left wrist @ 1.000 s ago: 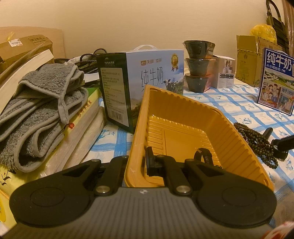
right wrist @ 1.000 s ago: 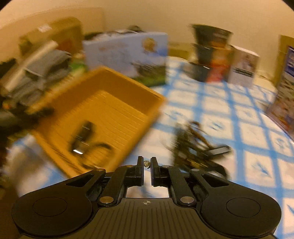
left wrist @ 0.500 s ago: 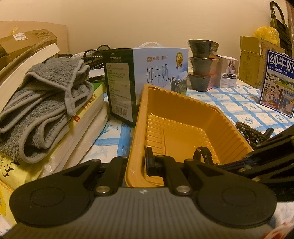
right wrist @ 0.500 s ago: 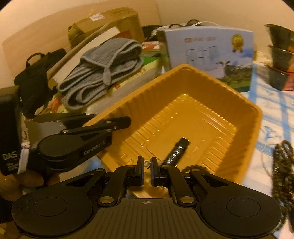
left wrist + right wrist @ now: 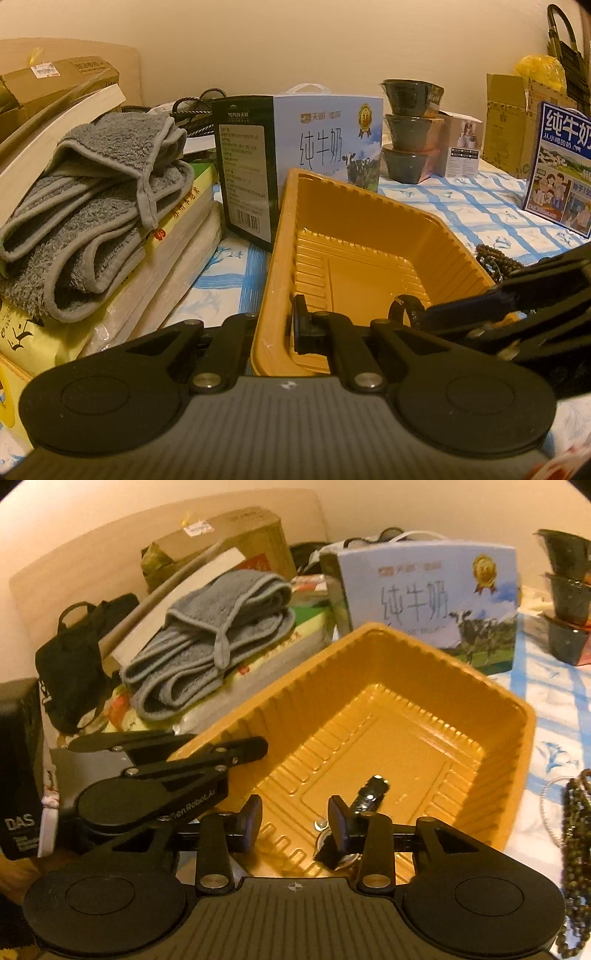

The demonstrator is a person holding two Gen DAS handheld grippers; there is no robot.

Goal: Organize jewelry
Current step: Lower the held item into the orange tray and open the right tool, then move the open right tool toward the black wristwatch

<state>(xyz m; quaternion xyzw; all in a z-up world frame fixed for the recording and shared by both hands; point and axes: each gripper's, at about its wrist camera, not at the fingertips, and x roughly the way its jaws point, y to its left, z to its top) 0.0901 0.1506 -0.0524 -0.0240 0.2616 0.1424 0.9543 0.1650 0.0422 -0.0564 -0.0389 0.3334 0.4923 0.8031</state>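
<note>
L gripper point(image 5: 275, 325) is clamped on the near-left wall of the ribbed orange plastic tray point(image 5: 369, 229), one finger outside the wall, the other inside; the wall sits pinched between them. The tray stands on the blue-and-white checked tablecloth point(image 5: 480, 206).

R gripper point(image 5: 295, 818) hangs over the tray's near end w/ jaws spread wide, nothing between them. Directly below, on the tray floor point(image 5: 369, 738), lie a black strap-like wristband w/ a shiny buckle end point(image 5: 371, 794) and a small silver ring-like piece point(image 5: 320, 825), near the tray's near edge. Can't tell exactly what the small piece is. In the L view the band's black loop point(image 5: 406, 306) shows just beside the R gripper's fingers point(image 5: 480, 306), which reach in from the right.

A dark beaded necklace point(image 5: 576, 830) lies on the cloth just outside the tray's right wall, near the desk's right edge.

Behind the tray: blue-and-white milk carton box point(image 5: 321, 140). Left of it: folded grey towel point(image 5: 96, 192) on stacked books. Far side: three stacked dark bowls point(image 5: 410, 129).
</note>
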